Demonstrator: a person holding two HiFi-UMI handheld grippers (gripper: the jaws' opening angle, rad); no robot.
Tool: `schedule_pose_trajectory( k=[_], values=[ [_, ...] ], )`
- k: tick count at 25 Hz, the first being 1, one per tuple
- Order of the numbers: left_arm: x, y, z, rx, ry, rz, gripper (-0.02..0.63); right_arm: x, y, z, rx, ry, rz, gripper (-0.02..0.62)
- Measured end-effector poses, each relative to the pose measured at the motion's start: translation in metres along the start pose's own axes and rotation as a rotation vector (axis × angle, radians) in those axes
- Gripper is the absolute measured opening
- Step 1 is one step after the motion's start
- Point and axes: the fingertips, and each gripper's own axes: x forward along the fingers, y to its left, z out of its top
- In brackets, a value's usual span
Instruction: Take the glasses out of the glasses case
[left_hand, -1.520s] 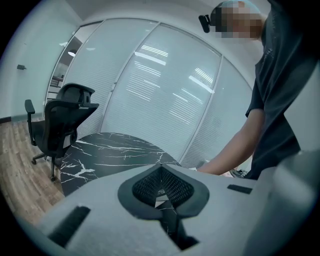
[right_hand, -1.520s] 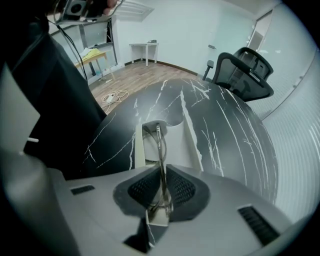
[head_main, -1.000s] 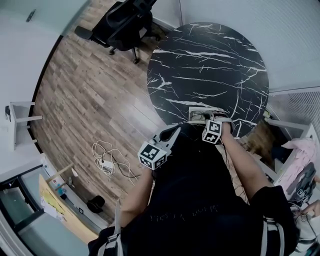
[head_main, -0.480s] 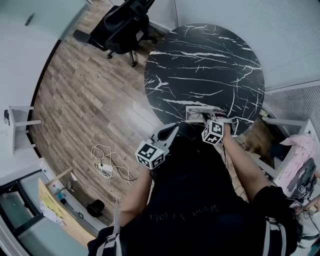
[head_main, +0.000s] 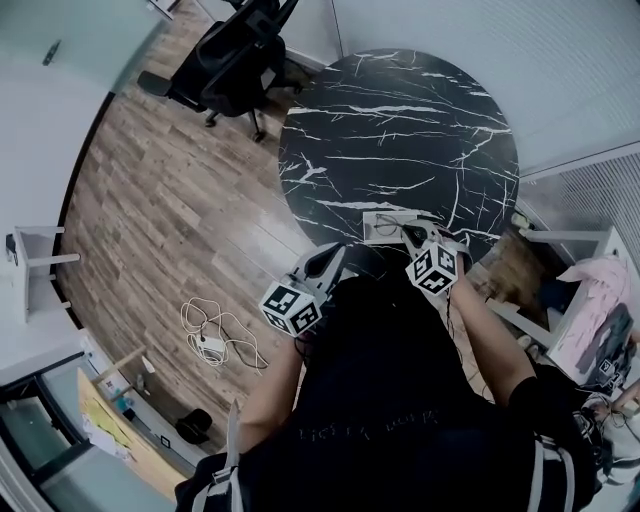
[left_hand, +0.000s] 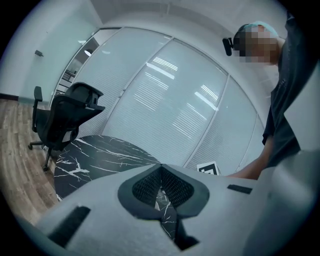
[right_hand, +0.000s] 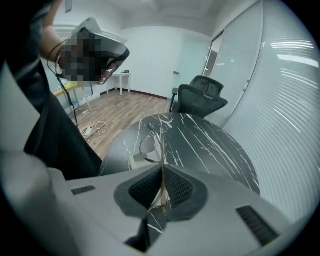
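Wood-effect flooring (head_main: 150, 200) is seen at the left of the head view, with a tangle of white cable (head_main: 215, 335) lying on it and a black wheeled office chair (head_main: 235, 60) standing just beside the round black worktop with white marble veining (head_main: 400, 120). Next comes the left hand-held gripper (left_hand: 161, 167), which is held over the near edge of the worktop, short of the case; its jaws are brought together at the tips and nothing is gripped between them. Further right, a pale rectangular glasses case (head_main: 382, 226) lies on the worktop near its near edge. Thin wire-framed glasses (right_hand: 161, 150) are clamped by one slender side arm in the right hand-held gripper (right_hand: 162, 172), with a lens held out in front of the jaws above the worktop. The grasp is judged to be made and the lifting under way. It cannot be told whether the frame is wholly clear of the case. What is left is for the glasses to be carried clear of the case.
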Motion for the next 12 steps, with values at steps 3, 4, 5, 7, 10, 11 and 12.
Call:
schedule_pose_trajectory(
  k=[3,4,5,7,10,11,12],
  values=[
    [0.0,-0.002,0.0,0.012,0.005,-0.005,0.018,-0.015,-0.002,0.006,0.046,-0.043,-0.016,0.034],
    [0.0,-0.003,0.0,0.016,0.007,-0.007,0.018,-0.021,-0.003,0.009,0.059,-0.057,-0.02,0.034],
    [0.0,-0.004,0.0,0.017,0.008,-0.008,0.018,-0.026,-0.003,0.013,0.068,-0.07,-0.025,0.034],
    [0.0,-0.006,0.0,0.013,0.009,-0.013,0.018,-0.037,-0.005,0.019,0.08,-0.094,-0.035,0.034],
    [0.002,-0.009,-0.001,0.015,0.013,-0.022,0.018,-0.051,-0.006,0.027,0.096,-0.127,-0.05,0.034],
    [0.002,-0.011,-0.001,0.018,0.013,-0.026,0.018,-0.056,-0.007,0.029,0.103,-0.138,-0.055,0.034],
    [0.003,-0.012,0.0,0.02,0.012,-0.03,0.018,-0.061,-0.008,0.031,0.112,-0.151,-0.059,0.034]
  ],
)
